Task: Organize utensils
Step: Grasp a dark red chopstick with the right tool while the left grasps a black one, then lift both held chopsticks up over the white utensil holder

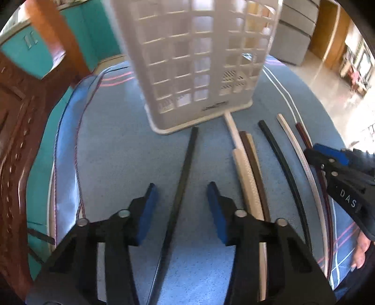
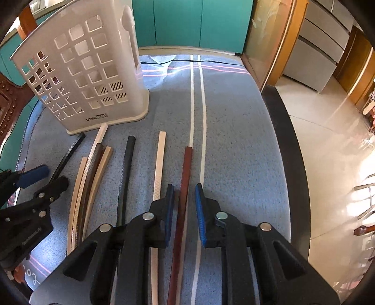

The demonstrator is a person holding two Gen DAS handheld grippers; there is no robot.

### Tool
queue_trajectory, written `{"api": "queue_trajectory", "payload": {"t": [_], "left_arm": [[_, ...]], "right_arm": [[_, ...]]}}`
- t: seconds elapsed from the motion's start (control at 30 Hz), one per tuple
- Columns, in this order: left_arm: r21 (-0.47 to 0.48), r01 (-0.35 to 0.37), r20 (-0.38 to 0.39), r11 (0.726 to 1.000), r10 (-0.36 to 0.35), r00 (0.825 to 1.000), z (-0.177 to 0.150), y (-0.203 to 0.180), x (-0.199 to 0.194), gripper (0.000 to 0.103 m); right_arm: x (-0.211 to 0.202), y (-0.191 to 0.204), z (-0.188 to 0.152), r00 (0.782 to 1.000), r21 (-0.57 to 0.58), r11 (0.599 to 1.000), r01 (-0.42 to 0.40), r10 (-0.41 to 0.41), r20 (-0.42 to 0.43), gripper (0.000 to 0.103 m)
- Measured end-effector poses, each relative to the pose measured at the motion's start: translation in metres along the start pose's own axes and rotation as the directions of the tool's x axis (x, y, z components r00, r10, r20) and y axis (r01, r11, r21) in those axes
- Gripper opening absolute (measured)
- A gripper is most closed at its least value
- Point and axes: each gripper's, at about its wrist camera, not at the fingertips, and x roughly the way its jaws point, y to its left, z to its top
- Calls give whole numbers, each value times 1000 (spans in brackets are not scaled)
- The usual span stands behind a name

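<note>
Several chopsticks lie side by side on a blue cloth [image 1: 112, 145]. A white lattice utensil holder [image 1: 199, 61] stands upright behind them; it also shows in the right wrist view [image 2: 89, 77]. My left gripper [image 1: 181, 206] is open, its jaws on either side of a black chopstick [image 1: 185, 169], apart from it. My right gripper [image 2: 185, 211] is open around a reddish-brown chopstick [image 2: 185, 178], close on both sides. Between them lie cream chopsticks [image 1: 246, 178], a dark brown one [image 1: 255, 173], another black one [image 2: 125, 173] and a white one [image 2: 159, 164].
A carved wooden chair [image 1: 16, 131] stands at the left. A teal wall [image 2: 187, 21] is behind the table. The table's dark right edge [image 2: 288, 150] drops to a tiled floor [image 2: 328, 131]. The cloth has white stripes [image 2: 196, 98].
</note>
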Motion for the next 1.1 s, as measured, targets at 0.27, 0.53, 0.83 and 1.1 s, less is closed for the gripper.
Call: {"api": "queue_trajectory", "payload": {"t": [0.27, 0.53, 0.83, 1.1], "left_arm": [[-4, 55, 59, 998, -55, 997, 1, -5, -12, 7], [9, 94, 353, 996, -91, 931, -11, -4, -128, 7], [-7, 213, 713, 977, -144, 687, 13, 24, -267, 7], [-272, 190, 804, 943, 114, 583, 44, 69, -262, 7]], "right_arm": [[-4, -6, 6, 991, 44, 990, -131, 130, 31, 7], [-96, -28, 3, 923, 50, 951, -305, 283, 262, 7], [-217, -49, 20, 753, -16, 899, -438, 377, 540, 7], [-261, -51, 61, 554, -10, 881, -473, 307, 774, 7]]}}
